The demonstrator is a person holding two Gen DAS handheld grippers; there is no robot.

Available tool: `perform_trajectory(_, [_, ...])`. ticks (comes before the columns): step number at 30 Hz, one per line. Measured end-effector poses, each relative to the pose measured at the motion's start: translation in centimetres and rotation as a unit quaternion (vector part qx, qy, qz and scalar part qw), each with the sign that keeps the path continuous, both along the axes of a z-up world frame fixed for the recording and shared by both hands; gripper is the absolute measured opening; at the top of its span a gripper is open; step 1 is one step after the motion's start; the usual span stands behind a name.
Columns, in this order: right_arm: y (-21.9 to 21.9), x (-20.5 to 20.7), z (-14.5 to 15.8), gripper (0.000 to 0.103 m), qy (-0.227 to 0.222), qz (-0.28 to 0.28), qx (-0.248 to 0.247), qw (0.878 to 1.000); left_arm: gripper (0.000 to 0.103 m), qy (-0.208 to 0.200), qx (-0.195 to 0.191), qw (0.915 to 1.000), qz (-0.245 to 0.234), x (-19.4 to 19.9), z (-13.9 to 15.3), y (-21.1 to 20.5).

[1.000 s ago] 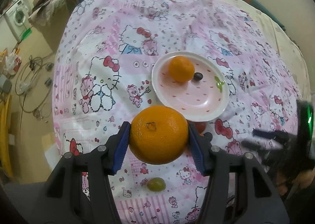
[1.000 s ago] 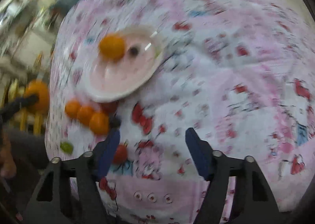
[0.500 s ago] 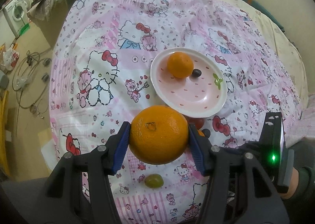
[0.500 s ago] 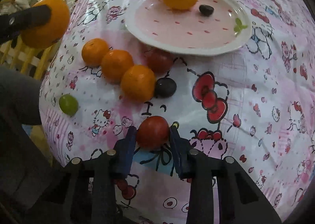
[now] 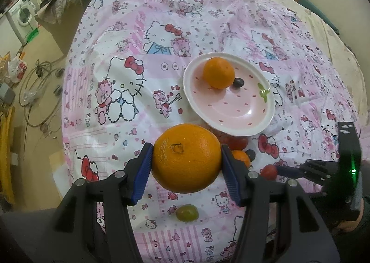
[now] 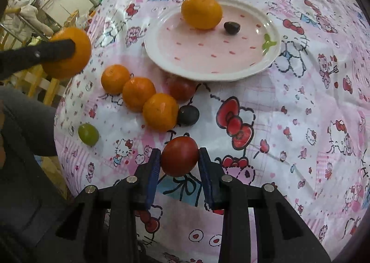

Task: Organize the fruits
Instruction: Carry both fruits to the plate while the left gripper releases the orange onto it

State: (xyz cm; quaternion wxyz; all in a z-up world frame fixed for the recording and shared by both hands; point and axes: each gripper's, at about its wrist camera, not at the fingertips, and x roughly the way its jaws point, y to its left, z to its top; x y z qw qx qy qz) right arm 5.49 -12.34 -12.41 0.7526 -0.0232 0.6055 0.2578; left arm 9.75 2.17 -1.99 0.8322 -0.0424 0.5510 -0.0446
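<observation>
Two tools, each pinching one fruit above a bed with a plate.

Left tool (image 5: 186, 171): pressed against both sides of a large orange (image 5: 186, 157), held clear of the pink sheet (image 5: 120, 38), short of the plate (image 5: 229, 125). Right tool (image 6: 179, 170): clamped on a red tomato (image 6: 180, 156), low over the sheet, whether touching it not discernible. On plate: one mandarin (image 6: 201, 11) at the far rim, one dark grape (image 6: 231, 27) just beside it. On sheet, near side of plate: three mandarins (image 6: 138, 93) in a touching row, second tomato (image 6: 181, 88) against the plate rim, second dark grape (image 6: 188, 115) touching the nearest mandarin, green grape (image 6: 88, 134) apart near the bed edge.
</observation>
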Motion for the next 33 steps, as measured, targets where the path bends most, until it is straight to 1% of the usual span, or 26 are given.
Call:
perform_trajectory(12, [-1.9,0.2,2.8,0.034,-0.029,-0.039,0.041,0.998,0.053,-0.002,0.02,0.9998,-0.005,0.1,-0.6,-0.5])
perform_trajectory(15, [-2.4,0.4,3.5,0.034,-0.043,-0.055,0.045,0.997,0.053,0.005,0.012,0.9998,-0.012,0.1,-0.8,-0.7])
perform_trajectory(17, [-2.9,0.5,3.8,0.034,-0.049,-0.068,0.049,0.995,0.053,0.0,0.017,0.9997,-0.018,0.0,-0.8,-1.1])
perform_trajectory(22, [-5.1,0.8,6.0,0.034,-0.082,-0.11,0.074,0.988,0.053,-0.004,0.022,0.9996,-0.017,0.2,-0.4,-1.4])
perform_trajectory(26, [-6.9,1.4,7.8,0.034,-0.108,-0.14,0.096,0.98,0.053,-0.007,0.025,0.9995,-0.015,1.0,0.0,-1.5])
perform_trajectory(33, [-8.6,3.3,9.6,0.034,-0.135,-0.159,0.108,0.972,0.053,-0.015,0.03,0.9991,-0.025,2.8,0.7,-2.9])
